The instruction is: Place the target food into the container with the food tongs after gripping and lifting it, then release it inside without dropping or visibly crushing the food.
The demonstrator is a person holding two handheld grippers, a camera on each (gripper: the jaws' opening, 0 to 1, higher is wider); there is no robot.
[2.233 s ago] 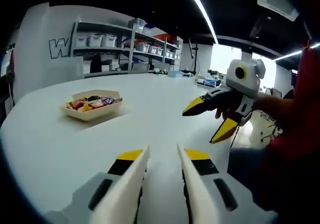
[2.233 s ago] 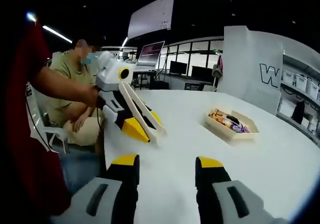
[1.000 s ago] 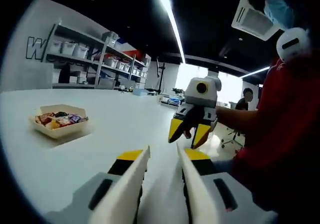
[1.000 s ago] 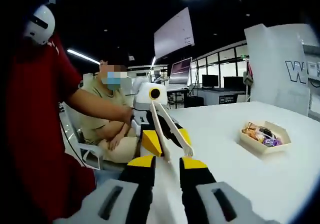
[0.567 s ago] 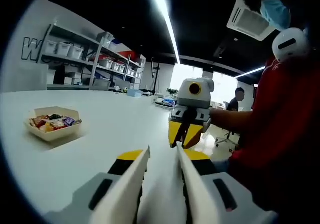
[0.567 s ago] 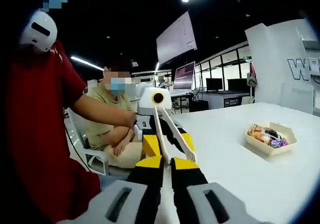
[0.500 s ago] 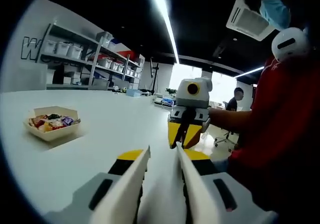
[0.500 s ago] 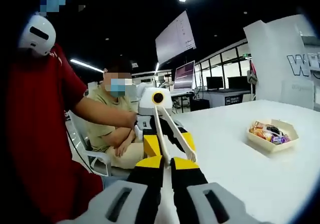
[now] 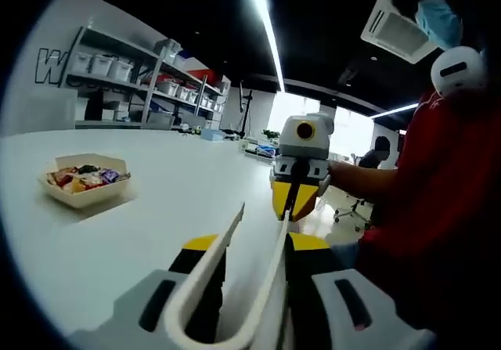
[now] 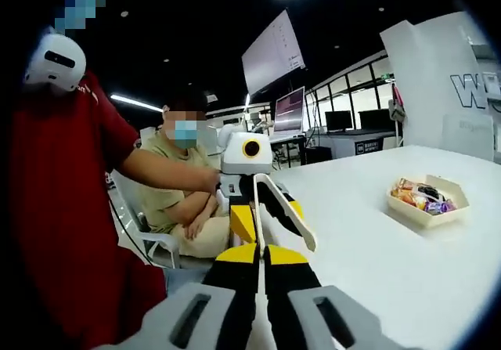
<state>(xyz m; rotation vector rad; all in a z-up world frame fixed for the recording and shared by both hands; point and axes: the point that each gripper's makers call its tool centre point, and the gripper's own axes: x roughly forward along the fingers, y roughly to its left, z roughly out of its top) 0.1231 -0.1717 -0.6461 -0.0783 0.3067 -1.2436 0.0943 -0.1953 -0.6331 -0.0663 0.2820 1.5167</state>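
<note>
Bare table (image 9: 156, 225) lies open between the grippers and the container (image 9: 84, 182) of food. The right gripper (image 9: 296, 207) hangs just ahead of the food tongs (image 9: 243, 279), crowding that side.

White table (image 9: 117, 232), storage shelves (image 9: 133, 84), ceiling strip light (image 9: 264, 21).

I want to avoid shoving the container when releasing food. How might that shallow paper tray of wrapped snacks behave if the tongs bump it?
The paper tray looks thin-walled and light, so it would likely slide on the smooth white table. Low and wide, it probably won't tip. Its rim may flex under the tongs held in the left gripper.
</note>
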